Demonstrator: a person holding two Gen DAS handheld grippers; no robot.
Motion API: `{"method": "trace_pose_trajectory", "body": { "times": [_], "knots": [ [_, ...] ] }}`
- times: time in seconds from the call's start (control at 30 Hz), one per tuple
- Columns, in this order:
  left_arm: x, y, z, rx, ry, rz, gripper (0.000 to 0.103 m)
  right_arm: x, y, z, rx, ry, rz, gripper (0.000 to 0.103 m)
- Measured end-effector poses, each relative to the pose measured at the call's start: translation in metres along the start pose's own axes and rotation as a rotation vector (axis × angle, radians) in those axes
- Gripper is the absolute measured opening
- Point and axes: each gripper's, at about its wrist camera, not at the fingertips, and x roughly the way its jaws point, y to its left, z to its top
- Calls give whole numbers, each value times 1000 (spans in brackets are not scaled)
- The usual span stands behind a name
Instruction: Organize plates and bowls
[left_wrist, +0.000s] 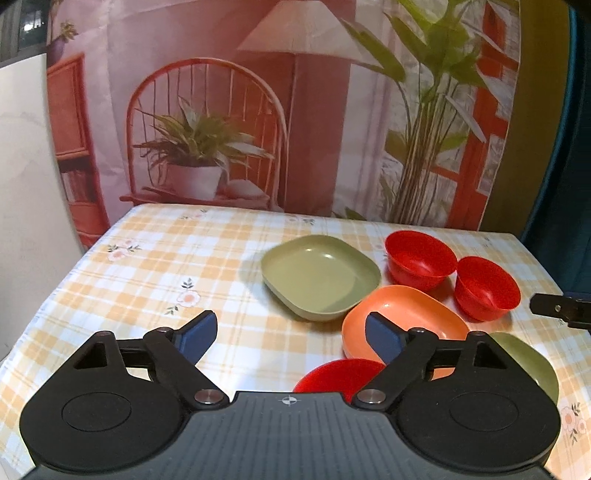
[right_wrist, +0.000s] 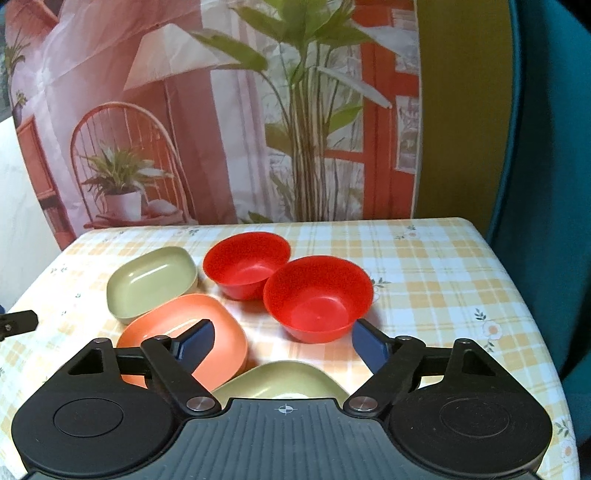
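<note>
We hold both tongs wide and empty: the left gripper (left_wrist: 291, 338) and the right gripper (right_wrist: 282, 341). Just ahead of the right gripper sits a glossy red plastic bowl (right_wrist: 317, 299); a shallow orange plastic plate (left_wrist: 406, 325) lies beyond the left one's right pad. Both look light, rigid and slippery, so we would pinch each across its rim.

Checked tablecloth (left_wrist: 155, 266) under open left gripper (left_wrist: 291, 336), nothing between its blue pads (left_wrist: 197, 334). Beyond: green plate (left_wrist: 320, 276), touching orange plate (left_wrist: 402, 317) on its near right. Two red bowls (left_wrist: 420, 258) (left_wrist: 487, 287) side by side, far right. Third red bowl (left_wrist: 338, 376) and second green plate (left_wrist: 532, 363) partly hidden behind gripper. Printed backdrop (left_wrist: 258, 110) behind.
</note>
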Motion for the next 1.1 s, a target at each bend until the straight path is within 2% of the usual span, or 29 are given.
{"method": "trace_pose_trajectory", "body": {
  "times": [0.17, 0.23, 0.4, 0.6, 0.9, 1.1],
  "knots": [
    [8, 3, 5, -3, 13, -20, 82, 10, 11, 7, -36, 7, 25, 73],
    [13, 5, 11, 3, 16, -31, 75, 16, 14, 11, -34, 12, 43, 72],
    [33, 12, 24, 4, 24, -28, 66, 44, 29, 30, -57, 29, 100, 61],
    [74, 26, 40, -20, 70, -14, 44, 89, 59, 54, -123, 52, 167, 45],
    [134, 41, 37, -68, 165, -23, 37, 165, 87, 63, -137, 154, 218, 34],
    [147, 48, 35, -95, 177, -56, 36, 189, 95, 61, -130, 191, 233, 29]
  ]
}}
